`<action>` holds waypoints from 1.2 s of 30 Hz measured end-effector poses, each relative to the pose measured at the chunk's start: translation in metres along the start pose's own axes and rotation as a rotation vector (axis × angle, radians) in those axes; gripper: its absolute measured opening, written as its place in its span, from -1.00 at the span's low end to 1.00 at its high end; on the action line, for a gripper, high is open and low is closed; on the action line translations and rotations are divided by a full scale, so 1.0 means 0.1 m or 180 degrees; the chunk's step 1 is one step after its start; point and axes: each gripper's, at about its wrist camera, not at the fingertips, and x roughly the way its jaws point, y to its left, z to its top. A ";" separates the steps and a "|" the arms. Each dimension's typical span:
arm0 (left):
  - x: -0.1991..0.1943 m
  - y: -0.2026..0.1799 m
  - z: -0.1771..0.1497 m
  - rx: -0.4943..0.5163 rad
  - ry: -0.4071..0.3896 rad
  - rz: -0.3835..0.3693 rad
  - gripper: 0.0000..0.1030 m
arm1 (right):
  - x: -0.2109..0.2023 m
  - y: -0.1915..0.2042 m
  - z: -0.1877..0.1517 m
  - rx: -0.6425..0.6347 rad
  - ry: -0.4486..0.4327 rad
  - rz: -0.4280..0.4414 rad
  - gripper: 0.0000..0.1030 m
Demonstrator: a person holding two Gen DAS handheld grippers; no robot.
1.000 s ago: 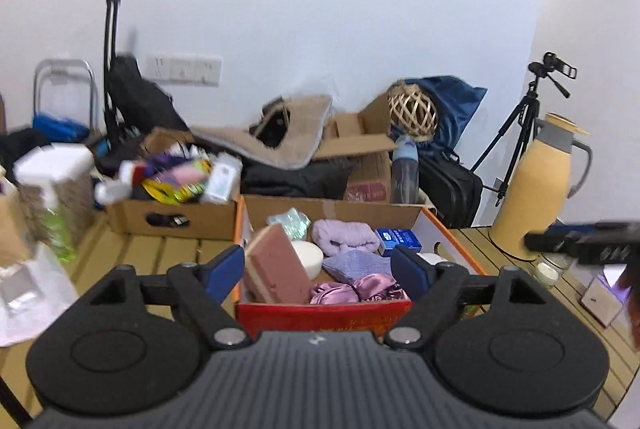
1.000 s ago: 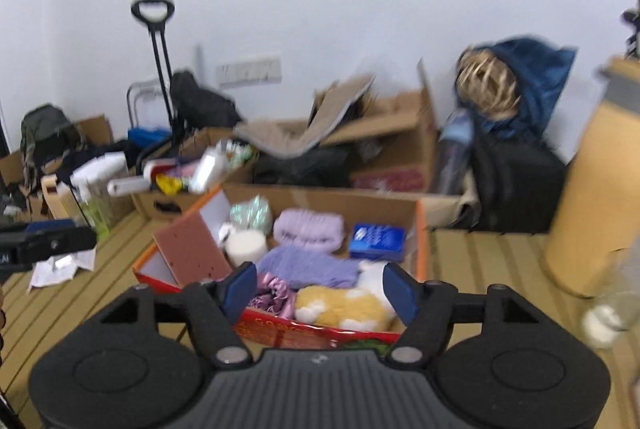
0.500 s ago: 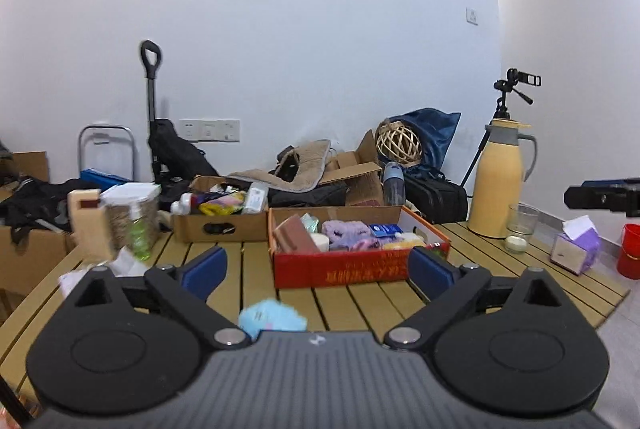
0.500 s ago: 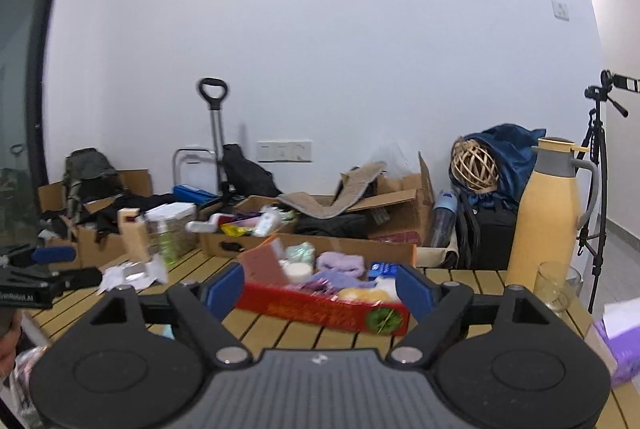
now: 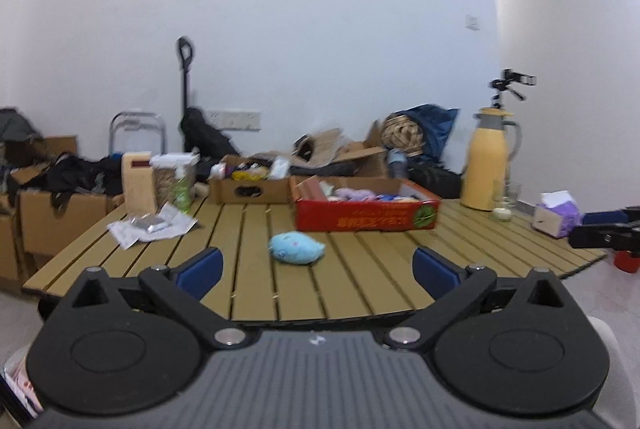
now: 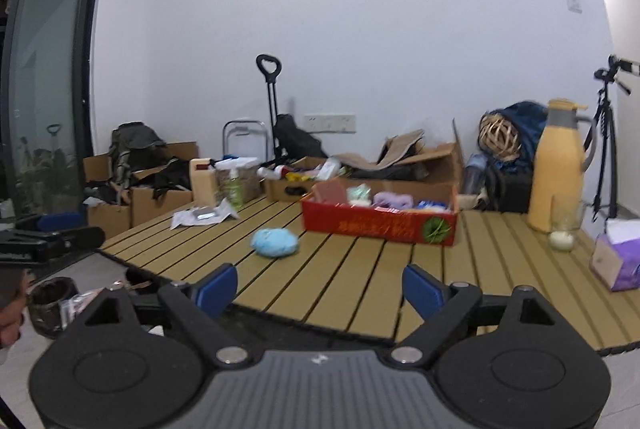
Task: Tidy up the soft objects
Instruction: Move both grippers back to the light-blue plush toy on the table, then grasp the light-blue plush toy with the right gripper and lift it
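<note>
Left gripper (image 5: 316,266) held back at the near edge of the slatted table (image 5: 372,285), blue fingers wide apart, just been opening, nothing between them. Right gripper (image 6: 318,287) also at the near edge, fingers apart and also just been opening, empty.

Blue plush toy (image 5: 295,248) lying alone on the middle slats, well apart from both grippers. Red box (image 5: 366,219) of soft things behind it, toward the far edge (a pink block, purple cloth and other pieces inside, blurred). Bare slats all along the near edge, open on both sides of the toy.

Crumpled paper (image 5: 150,227) toward the left edge. Yellow jug (image 5: 490,169) and tissue box (image 5: 556,215) toward the right edge.
</note>
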 end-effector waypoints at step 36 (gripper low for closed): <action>3.73 1.47 -0.20 -0.1550 0.1274 -0.0951 -0.37 | 4.27 0.00 -0.07 0.1768 0.0866 0.0691 -0.36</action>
